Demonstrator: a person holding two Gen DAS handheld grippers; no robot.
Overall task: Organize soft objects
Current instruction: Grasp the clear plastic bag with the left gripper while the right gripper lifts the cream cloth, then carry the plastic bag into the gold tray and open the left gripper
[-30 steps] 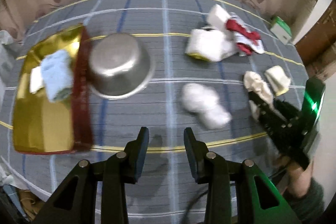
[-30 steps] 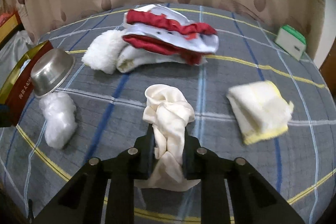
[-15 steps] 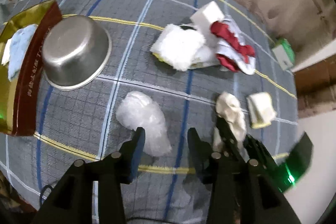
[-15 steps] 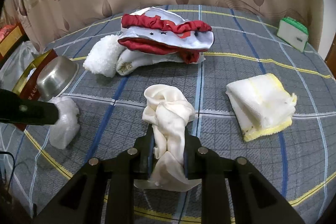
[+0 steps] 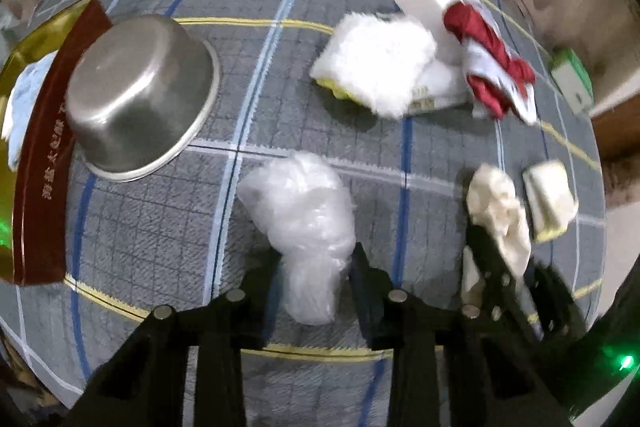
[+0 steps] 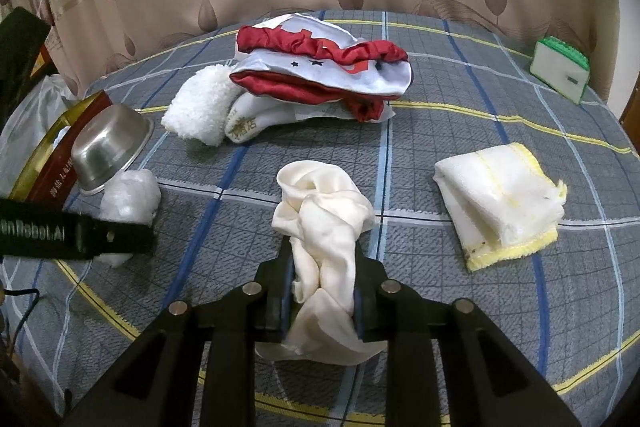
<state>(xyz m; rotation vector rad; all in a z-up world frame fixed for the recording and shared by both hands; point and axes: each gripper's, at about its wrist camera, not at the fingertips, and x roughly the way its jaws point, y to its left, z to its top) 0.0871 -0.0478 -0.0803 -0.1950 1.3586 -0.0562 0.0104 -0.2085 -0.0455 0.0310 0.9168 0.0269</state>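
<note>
Two items boxed in gold tray (image 5: 24,259) at most; left gripper (image 5: 316,267) spread around plastic wad (image 5: 300,211), right gripper (image 6: 322,291) clamped on cream cloth (image 6: 324,223); several cloths left loose.

Two grippers: the left gripper (image 5: 316,263) and the right gripper (image 6: 322,285). One steel bowl (image 5: 140,99), upside down. One gold tray (image 5: 16,75) with one pale blue cloth (image 5: 18,107) in it. One crumpled plastic bag (image 5: 304,223). One cream cloth (image 6: 324,223). One yellow-edged folded towel (image 6: 500,195). One fluffy white towel (image 6: 200,111), one red-and-white garment (image 6: 320,63) (piled together). One green-and-white box (image 6: 560,69).
</note>
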